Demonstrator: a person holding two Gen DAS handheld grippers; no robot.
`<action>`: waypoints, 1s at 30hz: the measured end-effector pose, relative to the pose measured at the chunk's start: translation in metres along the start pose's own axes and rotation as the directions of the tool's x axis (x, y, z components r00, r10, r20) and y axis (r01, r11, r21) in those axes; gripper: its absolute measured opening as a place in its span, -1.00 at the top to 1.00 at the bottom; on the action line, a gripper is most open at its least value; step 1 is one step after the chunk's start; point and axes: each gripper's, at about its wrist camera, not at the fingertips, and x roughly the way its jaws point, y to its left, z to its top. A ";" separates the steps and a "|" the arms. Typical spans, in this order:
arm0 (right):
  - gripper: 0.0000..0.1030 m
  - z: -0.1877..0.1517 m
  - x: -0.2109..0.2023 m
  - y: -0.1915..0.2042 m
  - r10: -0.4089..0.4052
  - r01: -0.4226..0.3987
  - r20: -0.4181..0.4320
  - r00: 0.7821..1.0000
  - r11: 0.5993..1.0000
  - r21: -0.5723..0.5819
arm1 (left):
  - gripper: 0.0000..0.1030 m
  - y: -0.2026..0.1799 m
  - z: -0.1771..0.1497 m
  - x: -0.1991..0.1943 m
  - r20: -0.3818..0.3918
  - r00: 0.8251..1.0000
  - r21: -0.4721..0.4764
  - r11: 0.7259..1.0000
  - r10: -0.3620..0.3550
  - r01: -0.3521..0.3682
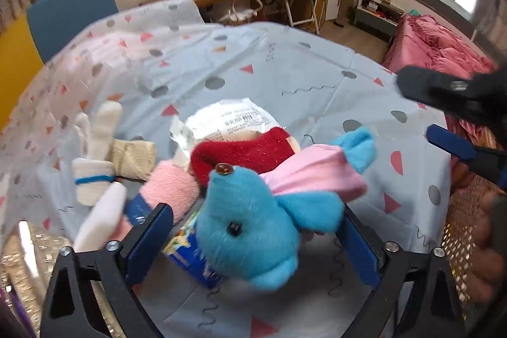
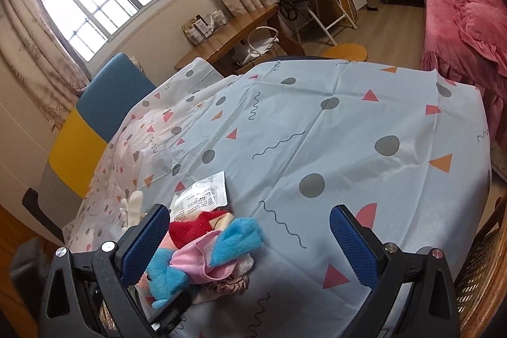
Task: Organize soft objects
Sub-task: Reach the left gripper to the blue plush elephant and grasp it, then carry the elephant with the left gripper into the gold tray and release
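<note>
While the patterned tablecloth (image 2: pixel 364 122) spreads pale blue over the whole table, everything soft sits bunched at its near left corner. Biggest in that pile is the blue plush mouse (image 1: pixel 253 227), lying on its side in a pink dress, nose toward the camera. Behind the mouse lies a red knitted piece (image 1: pixel 244 152), and behind that a crinkled white printed packet (image 1: pixel 228 119). Left of the mouse is a pink fluffy item (image 1: pixel 172 189), then the rolled white socks (image 1: pixel 93 176), one bound with a blue band.

The left gripper (image 1: pixel 256 238) straddles the mouse with its jaws spread wide, neither pad clearly pressing the plush. The right gripper (image 2: pixel 250 238) hangs to the mouse's right with jaws released, holding nothing above bare cloth.
</note>
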 end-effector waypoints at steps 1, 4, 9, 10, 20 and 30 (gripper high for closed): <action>-1.00 0.000 0.000 -0.001 0.000 0.000 0.001 1.000 1.000 0.003 | -0.39 0.001 0.000 0.002 -0.007 1.000 -0.010 1.000 -0.021 0.021; -1.00 0.001 0.001 -0.002 0.005 -0.005 -0.004 1.000 1.000 0.016 | -0.12 0.004 -0.007 0.001 -0.014 0.996 -0.046 0.995 -0.092 0.091; -1.00 0.000 0.003 -0.001 -0.004 0.004 -0.015 1.000 1.000 0.007 | -0.04 0.015 -0.028 -0.023 0.039 0.990 -0.143 0.979 -0.139 0.143; -1.00 0.000 0.003 -0.001 -0.010 0.010 -0.015 1.000 1.000 0.007 | -0.04 0.019 -0.032 -0.028 0.047 0.988 -0.169 0.973 -0.148 0.154; -1.00 -0.008 0.026 0.004 -0.075 0.072 -0.142 0.987 0.997 -0.029 | -0.05 0.056 -0.062 -0.085 0.156 0.985 -0.364 0.923 -0.071 0.124; -0.45 -0.046 0.085 0.035 -0.239 0.131 -0.371 0.897 0.947 -0.294 | -0.05 0.072 -0.070 -0.132 0.244 0.970 -0.409 0.904 -0.026 0.127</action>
